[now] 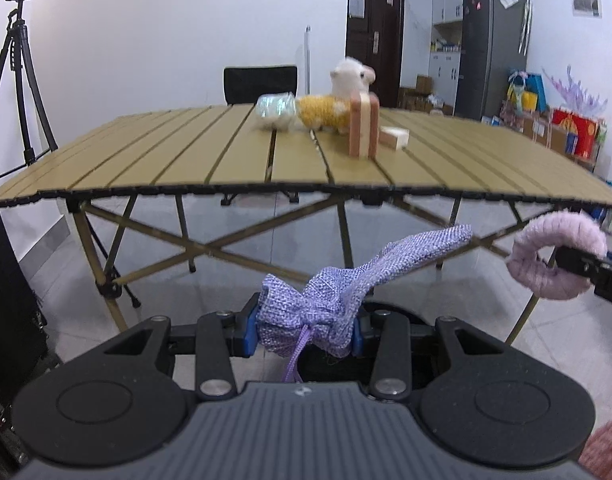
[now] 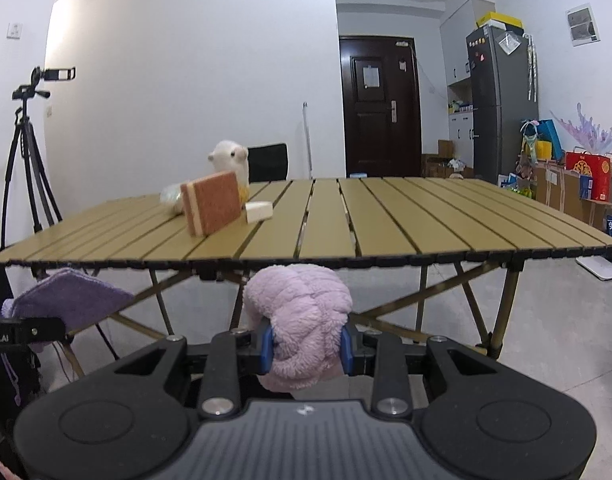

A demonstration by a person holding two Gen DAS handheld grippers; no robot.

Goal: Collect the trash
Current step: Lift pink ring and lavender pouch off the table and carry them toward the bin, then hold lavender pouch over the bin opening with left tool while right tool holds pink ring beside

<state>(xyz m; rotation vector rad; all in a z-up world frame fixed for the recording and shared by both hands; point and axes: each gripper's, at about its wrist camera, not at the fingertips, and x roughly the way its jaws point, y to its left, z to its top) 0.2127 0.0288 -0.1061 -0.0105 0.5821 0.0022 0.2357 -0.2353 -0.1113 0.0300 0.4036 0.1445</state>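
**Both grippers loaded, below the table edge**

The left gripper (image 1: 304, 334) pinches a lilac drawstring pouch (image 1: 325, 304); the right gripper (image 2: 306, 350) is clamped on a fluffy pink knot (image 2: 302, 320). Both hang before the slatted table (image 2: 385, 216), beneath its top. The pouch's loose mouth could sag free, its cord snag. No bin shows; the crumpled wrapper (image 1: 276, 106) beside the plush is blurred.

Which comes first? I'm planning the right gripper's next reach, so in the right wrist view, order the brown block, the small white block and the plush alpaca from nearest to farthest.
From the right gripper, shut on a pink fuzzy item:
1. Brown block, table's left part, nearest the front edge.
2. Small white block, just right of it, slightly farther back.
3. Plush alpaca, behind both.
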